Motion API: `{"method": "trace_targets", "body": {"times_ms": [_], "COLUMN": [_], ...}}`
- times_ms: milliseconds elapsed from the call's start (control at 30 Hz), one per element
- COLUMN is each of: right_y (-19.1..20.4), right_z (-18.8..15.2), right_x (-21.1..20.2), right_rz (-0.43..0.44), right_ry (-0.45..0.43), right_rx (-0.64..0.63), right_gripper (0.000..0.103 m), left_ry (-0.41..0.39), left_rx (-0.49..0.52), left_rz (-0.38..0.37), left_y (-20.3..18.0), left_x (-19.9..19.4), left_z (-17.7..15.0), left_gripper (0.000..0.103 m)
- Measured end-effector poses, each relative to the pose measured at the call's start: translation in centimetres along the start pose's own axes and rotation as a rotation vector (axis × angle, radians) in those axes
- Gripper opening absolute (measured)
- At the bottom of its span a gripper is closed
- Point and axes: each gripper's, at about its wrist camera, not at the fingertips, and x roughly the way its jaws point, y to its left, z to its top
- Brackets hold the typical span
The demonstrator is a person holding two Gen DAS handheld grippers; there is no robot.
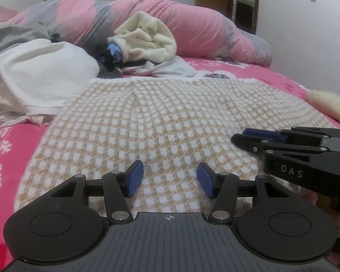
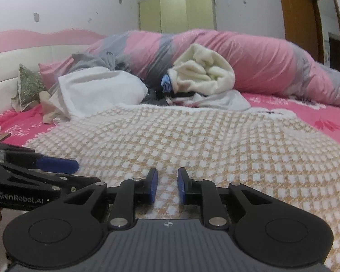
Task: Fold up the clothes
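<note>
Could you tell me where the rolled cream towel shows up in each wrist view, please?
Left wrist view: the cream towel lies upper centre, against the pink quilt.
Right wrist view: the cream towel lies upper centre-right, against the same quilt.
Shared landmark: the blue cloth scrap at its left edge.

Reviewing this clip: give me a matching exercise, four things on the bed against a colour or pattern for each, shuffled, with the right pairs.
Things:
1. spread garment
2. rolled quilt
3. bundled towel
4. bedsheet

Colours:
A. pink and grey patches
B. cream
C. tan and white checks
D. bright pink with white flower prints

Pairs: 1-C, 2-A, 3-B, 4-D
</note>
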Motion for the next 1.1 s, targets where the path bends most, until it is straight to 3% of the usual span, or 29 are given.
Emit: {"method": "trace_targets", "body": {"times_ms": [500, 833, 1100], "right_y": [0.2, -0.1, 0.4], "right_z": [0.6, 2.0, 2.2], "right_x": [0.4, 0.7, 0.6], "right_rz": [-0.039, -0.053, -0.082], "right_ry": [0.067, 0.154, 0.170], "right_rx": [0.063, 0.121, 0.122], "right_gripper": [0.021, 0.021, 0.021], "left_ry": [-0.052, -0.055, -0.064], "left_rx": [-0.085, -0.073, -0.073], "left_rz": [0.110, 0.106, 0.110], "left_y": [-1.4, -1.5, -1.5], "left_x": [-0.1, -0.3, -0.4], "left_z": [-1.1, -1.2, -1.5], "left_gripper": [0.054, 0.054, 0.054]}}
